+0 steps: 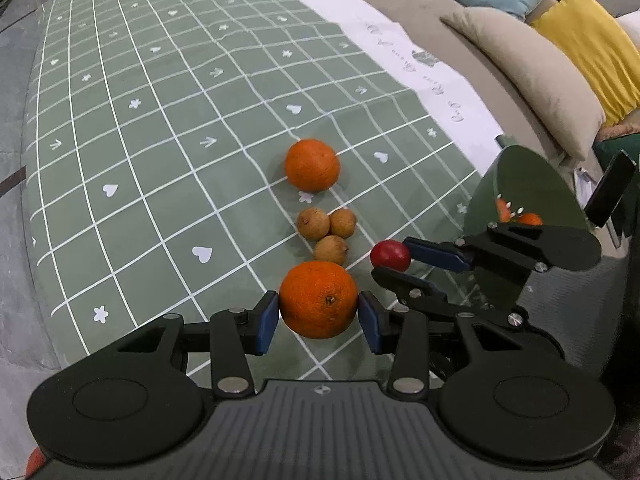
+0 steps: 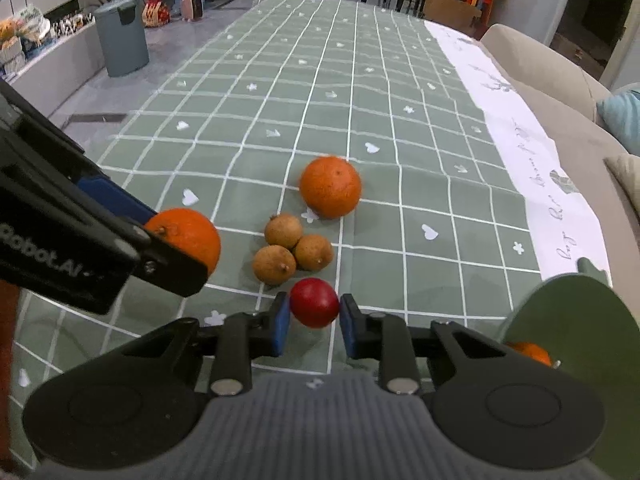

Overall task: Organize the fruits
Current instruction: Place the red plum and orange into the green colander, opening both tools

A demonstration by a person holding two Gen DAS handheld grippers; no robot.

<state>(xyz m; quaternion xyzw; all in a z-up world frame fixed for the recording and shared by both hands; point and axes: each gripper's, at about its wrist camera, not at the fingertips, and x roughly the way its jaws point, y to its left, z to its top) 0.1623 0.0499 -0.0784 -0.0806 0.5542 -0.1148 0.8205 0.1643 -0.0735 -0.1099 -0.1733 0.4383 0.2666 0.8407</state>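
Note:
My left gripper point(image 1: 319, 314) is shut on a big orange point(image 1: 318, 300), its blue pads pressed to both sides, lifted a little off the green checked tablecloth point(image 1: 160, 160). The same orange point(image 2: 188, 240) and left gripper point(image 2: 172, 236) show at the left of the right wrist view. My right gripper point(image 2: 314, 322) is shut on a small red fruit point(image 2: 314, 302), also visible as the red fruit point(image 1: 390, 255) in the right gripper point(image 1: 390, 266). A second orange point(image 2: 330, 187) and three brown longans point(image 2: 284, 231) lie on the cloth just beyond.
A green plate point(image 2: 568, 320) stands at the right near the table's edge with an orange fruit point(image 2: 528, 352) in it. A beige sofa point(image 1: 500, 40) with cushions runs along the right side. A grey bin point(image 2: 122, 36) stands on the floor at far left.

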